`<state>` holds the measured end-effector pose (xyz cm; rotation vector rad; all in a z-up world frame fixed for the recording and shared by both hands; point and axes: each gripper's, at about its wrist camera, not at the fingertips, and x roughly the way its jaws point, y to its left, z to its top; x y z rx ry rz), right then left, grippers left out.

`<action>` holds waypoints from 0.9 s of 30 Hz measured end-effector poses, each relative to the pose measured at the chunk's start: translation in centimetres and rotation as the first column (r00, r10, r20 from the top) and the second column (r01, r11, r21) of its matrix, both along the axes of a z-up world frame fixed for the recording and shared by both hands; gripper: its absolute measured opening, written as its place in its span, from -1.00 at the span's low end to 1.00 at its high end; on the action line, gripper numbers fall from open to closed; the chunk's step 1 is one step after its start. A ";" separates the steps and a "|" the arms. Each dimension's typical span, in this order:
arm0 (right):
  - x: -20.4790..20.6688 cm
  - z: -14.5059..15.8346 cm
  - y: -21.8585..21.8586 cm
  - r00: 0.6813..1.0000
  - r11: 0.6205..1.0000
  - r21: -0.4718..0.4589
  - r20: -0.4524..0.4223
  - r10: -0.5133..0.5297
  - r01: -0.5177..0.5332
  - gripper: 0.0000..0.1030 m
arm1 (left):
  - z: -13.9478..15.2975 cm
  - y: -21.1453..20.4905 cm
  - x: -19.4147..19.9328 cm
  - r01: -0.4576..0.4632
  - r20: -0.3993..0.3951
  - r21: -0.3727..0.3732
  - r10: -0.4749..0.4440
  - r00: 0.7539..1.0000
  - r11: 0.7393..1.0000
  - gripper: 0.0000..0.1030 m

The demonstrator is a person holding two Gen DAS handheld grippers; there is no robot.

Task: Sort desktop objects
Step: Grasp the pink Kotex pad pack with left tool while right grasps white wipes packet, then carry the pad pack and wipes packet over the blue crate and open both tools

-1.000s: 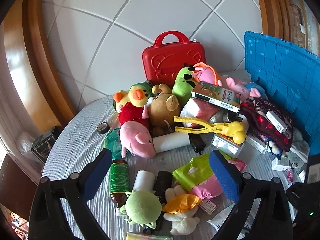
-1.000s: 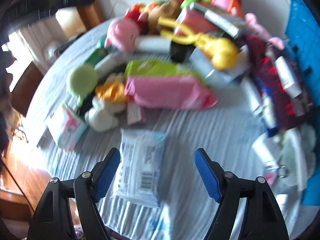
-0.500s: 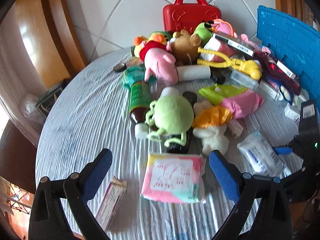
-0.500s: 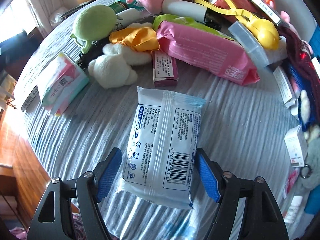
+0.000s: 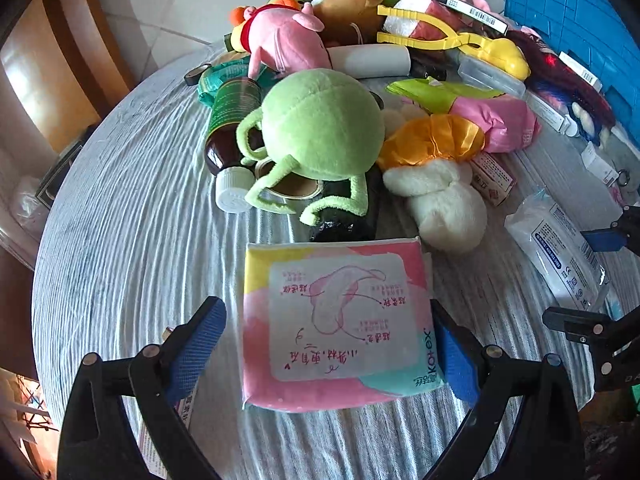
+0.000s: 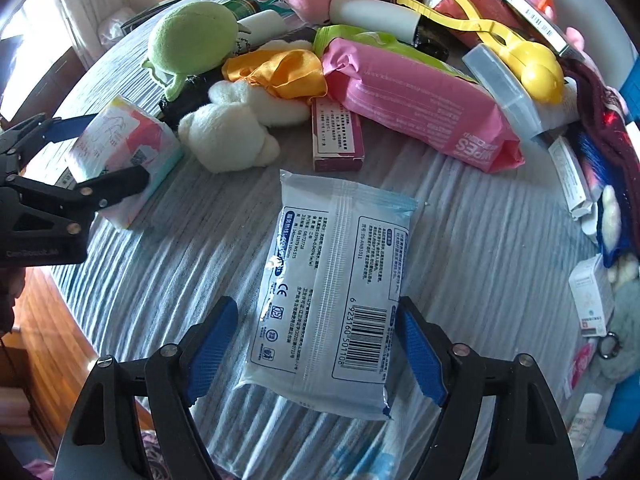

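Note:
A pink Kotex pad pack [image 5: 336, 322] lies flat on the round cloth-covered table [image 5: 120, 240]. My left gripper [image 5: 326, 344] is open with its blue pads on either side of the pack, the right pad against its edge. A white-blue wipes pack [image 6: 334, 292] lies between the open pads of my right gripper [image 6: 316, 348]. The pad pack also shows in the right wrist view [image 6: 124, 156], with the left gripper [image 6: 76, 156] around it. The wipes pack shows at the right of the left wrist view [image 5: 560, 256].
Behind lie a green plush [image 5: 320, 124], a white plush [image 5: 440, 200], an orange bow [image 5: 432, 140], a brown bottle [image 5: 228, 128], a pink wipes pack [image 6: 420, 100], a small maroon box [image 6: 336, 136], yellow tongs [image 6: 500, 36] and more toys. A blue crate [image 5: 572, 12] stands at the right.
My left gripper moved down and forward until its pads straddle the pad pack. My right gripper lowered and closed in around the wipes pack. Both stayed open.

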<state>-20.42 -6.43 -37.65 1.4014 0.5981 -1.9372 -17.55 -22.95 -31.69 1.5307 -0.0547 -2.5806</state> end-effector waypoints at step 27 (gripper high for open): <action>-2.0 14.5 5.6 0.948 0.965 -0.223 -0.252 -0.194 0.139 -0.14 | 15.1 4.0 -3.2 0.152 -0.320 -0.075 -0.168 0.932 0.986 0.51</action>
